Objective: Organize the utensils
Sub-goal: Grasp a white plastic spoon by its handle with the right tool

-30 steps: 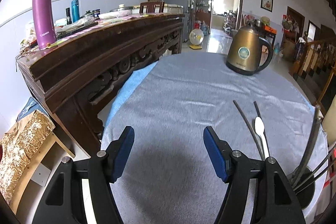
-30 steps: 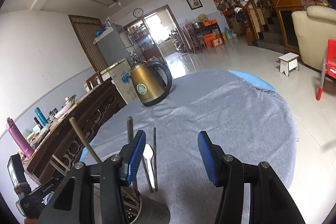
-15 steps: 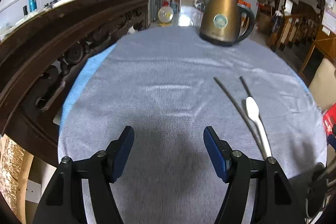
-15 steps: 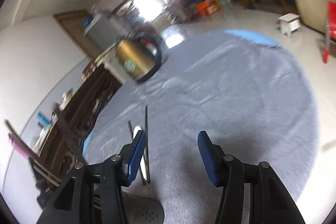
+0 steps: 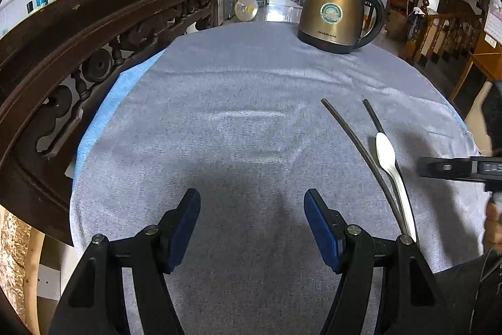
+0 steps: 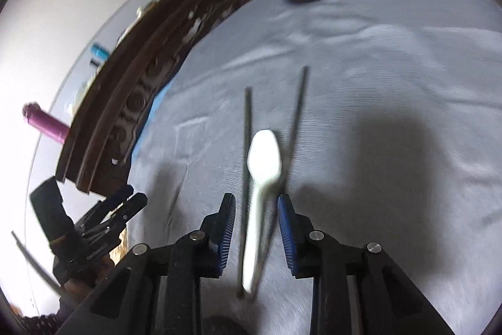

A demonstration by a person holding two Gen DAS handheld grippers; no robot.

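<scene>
A white spoon (image 6: 262,165) lies on the grey tablecloth (image 6: 392,68) between two dark chopsticks (image 6: 247,146). My right gripper (image 6: 255,225) is open, its jaws on either side of the spoon's handle and the chopsticks, low over the cloth. In the left wrist view the spoon (image 5: 389,159) and chopsticks (image 5: 351,134) lie at the right. My left gripper (image 5: 251,218) is open and empty over the cloth, left of them. The right gripper's body shows at the right edge (image 5: 455,168).
A bronze electric kettle (image 5: 337,11) stands at the table's far side. A carved dark wooden rail (image 5: 78,52) runs along the left of the table. A purple bottle (image 6: 44,123) is beyond it.
My right gripper has tilted down and moved over the spoon and chopsticks, its jaws narrower than before. The left view has swung right and forward; the utensil holder has left it.
</scene>
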